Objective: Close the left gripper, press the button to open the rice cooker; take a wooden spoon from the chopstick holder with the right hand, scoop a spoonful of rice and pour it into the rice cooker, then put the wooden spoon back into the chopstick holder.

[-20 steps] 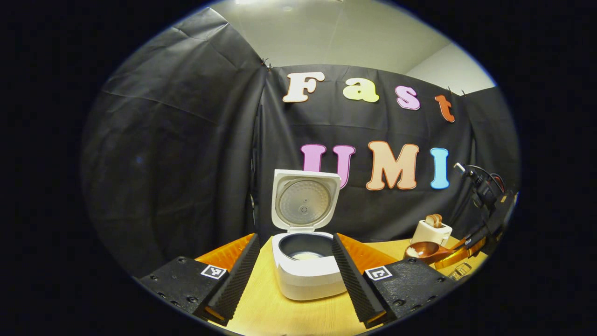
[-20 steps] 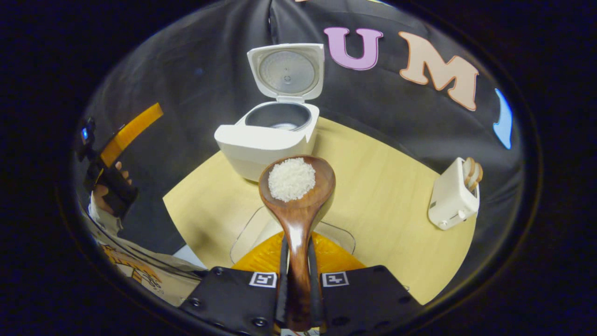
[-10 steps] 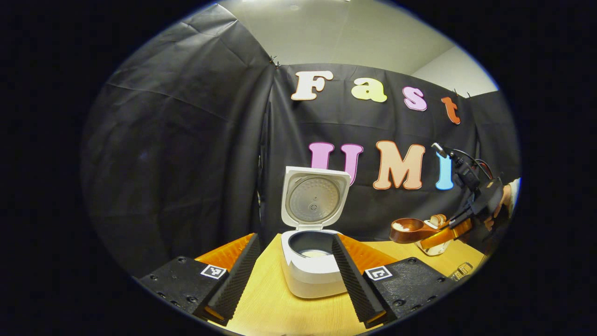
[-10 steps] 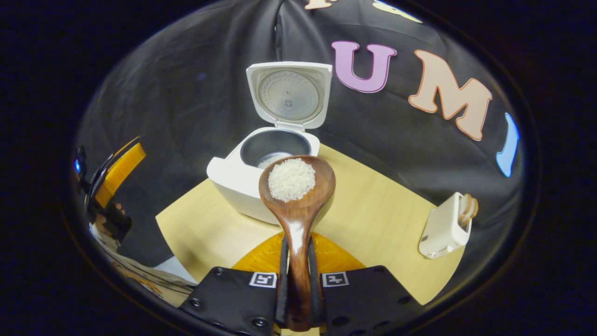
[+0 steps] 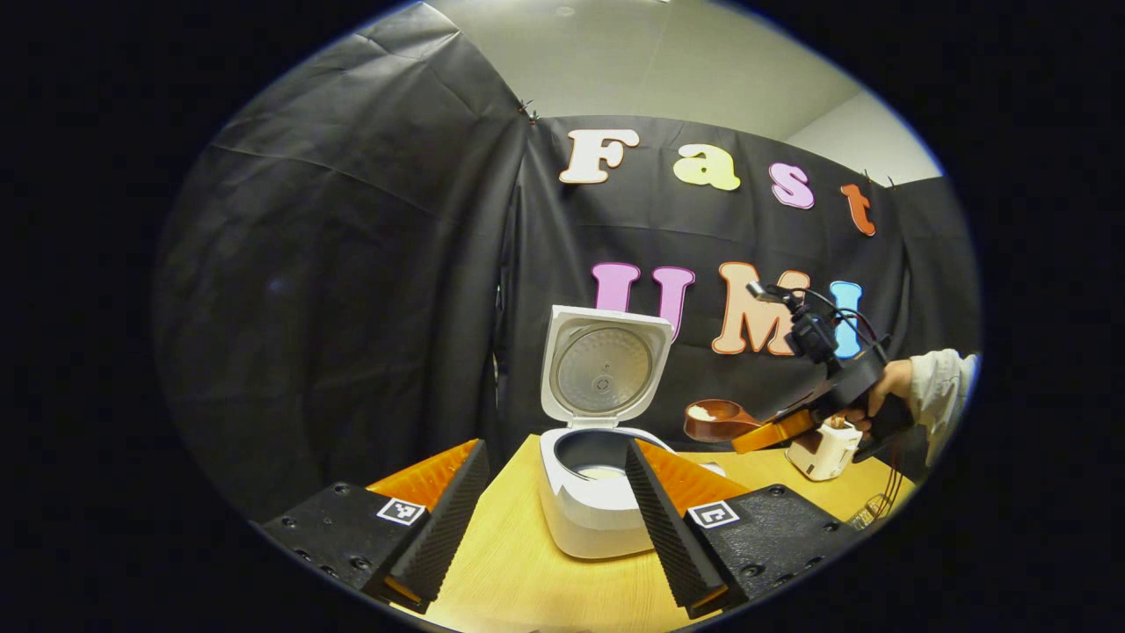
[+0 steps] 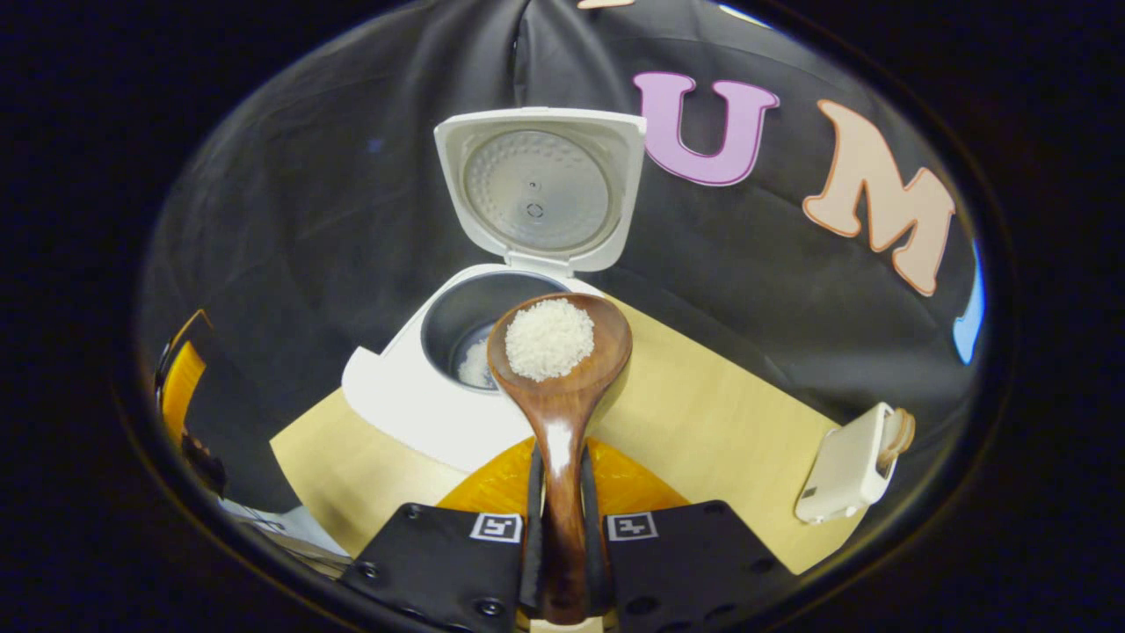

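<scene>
Glossy brown wooden spoon [image 6: 560,387] carries a white rice [image 6: 549,338] mound.

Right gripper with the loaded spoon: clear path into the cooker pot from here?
Probably yes. The lid stands upright behind the pot, nothing lies between, and the right gripper holds the wooden spoon level, its bowl near the rim.

The rice cooker [image 6: 413,413] is white with a grey pot. The wooden spoon [image 6: 560,387] is dark brown, holding white rice [image 6: 549,338]. The worktop [image 6: 703,413] is light yellow.
</scene>
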`<state>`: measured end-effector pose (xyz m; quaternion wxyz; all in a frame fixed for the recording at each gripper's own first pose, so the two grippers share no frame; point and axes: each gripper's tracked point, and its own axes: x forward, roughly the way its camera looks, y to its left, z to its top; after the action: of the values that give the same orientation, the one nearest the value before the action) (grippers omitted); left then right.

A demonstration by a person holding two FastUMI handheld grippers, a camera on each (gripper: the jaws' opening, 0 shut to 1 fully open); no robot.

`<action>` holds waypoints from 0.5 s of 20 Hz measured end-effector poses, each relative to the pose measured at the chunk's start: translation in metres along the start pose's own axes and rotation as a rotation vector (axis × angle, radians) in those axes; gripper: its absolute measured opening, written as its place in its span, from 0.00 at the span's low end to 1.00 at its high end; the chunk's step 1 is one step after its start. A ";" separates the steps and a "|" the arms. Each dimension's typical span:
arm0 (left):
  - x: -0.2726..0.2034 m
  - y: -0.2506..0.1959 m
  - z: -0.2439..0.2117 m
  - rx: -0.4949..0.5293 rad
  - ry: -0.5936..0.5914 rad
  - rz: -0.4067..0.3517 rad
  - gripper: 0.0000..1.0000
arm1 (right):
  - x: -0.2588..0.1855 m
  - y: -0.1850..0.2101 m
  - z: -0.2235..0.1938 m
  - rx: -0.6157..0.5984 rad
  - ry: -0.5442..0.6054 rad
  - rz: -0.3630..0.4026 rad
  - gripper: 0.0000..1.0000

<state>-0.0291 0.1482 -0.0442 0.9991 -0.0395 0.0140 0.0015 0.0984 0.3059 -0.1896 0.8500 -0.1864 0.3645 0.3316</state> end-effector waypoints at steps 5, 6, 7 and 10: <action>-0.007 0.013 -0.007 -0.021 0.014 0.025 0.88 | 0.041 0.009 0.020 -0.077 0.005 -0.027 0.19; -0.009 0.016 -0.009 -0.023 0.017 0.033 0.92 | 0.047 0.008 0.023 -0.103 0.003 -0.044 0.21; -0.011 0.019 -0.009 -0.024 0.017 0.041 0.92 | 0.053 0.006 0.025 -0.132 0.002 -0.062 0.21; -0.015 0.028 -0.009 -0.025 0.016 0.063 0.92 | 0.070 0.002 0.028 -0.247 -0.002 -0.125 0.21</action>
<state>-0.0440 0.1754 -0.0552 0.9979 -0.0516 0.0231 0.0328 0.1476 0.3530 -0.2231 0.8399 -0.3117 0.3077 0.3205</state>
